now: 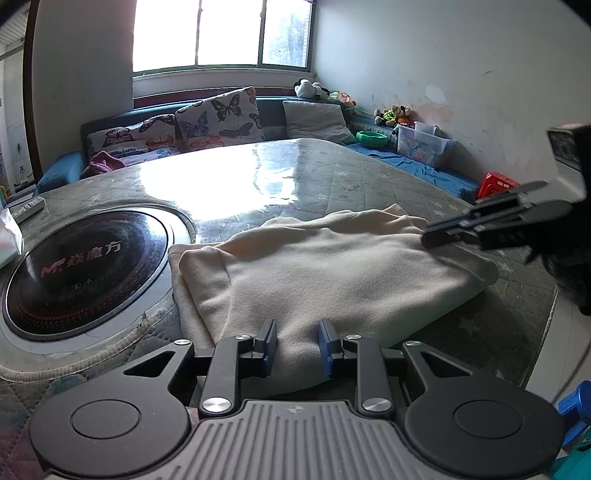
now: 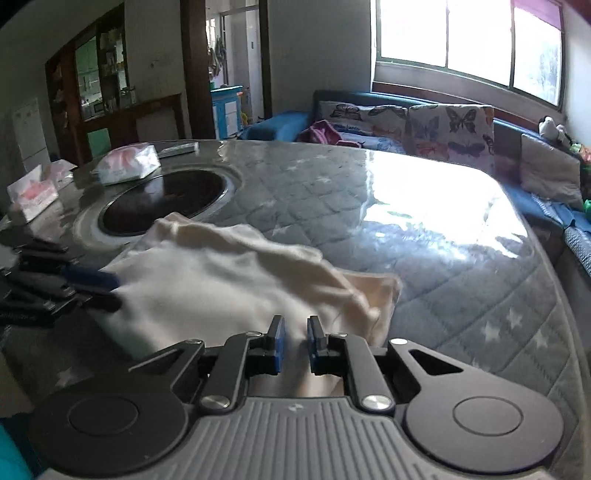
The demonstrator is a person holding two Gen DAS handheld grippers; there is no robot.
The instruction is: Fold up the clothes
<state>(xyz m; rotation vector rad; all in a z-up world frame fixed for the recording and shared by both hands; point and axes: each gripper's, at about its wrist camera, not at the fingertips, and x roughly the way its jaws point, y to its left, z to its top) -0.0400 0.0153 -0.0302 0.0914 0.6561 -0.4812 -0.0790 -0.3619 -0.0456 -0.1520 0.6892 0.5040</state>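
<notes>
Quilted grey padding under clear plastic covers the counter [image 1: 332, 173], with a round black cooktop [image 1: 88, 266] set into it. Daylight from the window [image 1: 221, 33] glares off the plastic beyond the cooktop.

The garment [image 1: 325, 273], cream fleece, lies folded into a rough rectangle just beside the cooktop, on the side away from the tissue packs [image 2: 127, 164]. One corner nearly touches the cooktop rim. Its long axis runs across the front edge of the counter, from the cooktop side toward the bare quilted side.

Left tool [image 1: 297, 345]: fingers apart, nothing between them, poised over the garment's near edge at the end closer to the cooktop.

Right tool [image 2: 295, 341]: fingers apart, fleece showing in the gap but not clamped, at the end farthest from the cooktop. Contact with the cloth cannot be confirmed.

Each tool thus stands at one end of the long axis. Judgement: the next fold likely carries one short end over the other. The right tool is nearer the looser, rumpled end, which would be the natural one to lift.
</notes>
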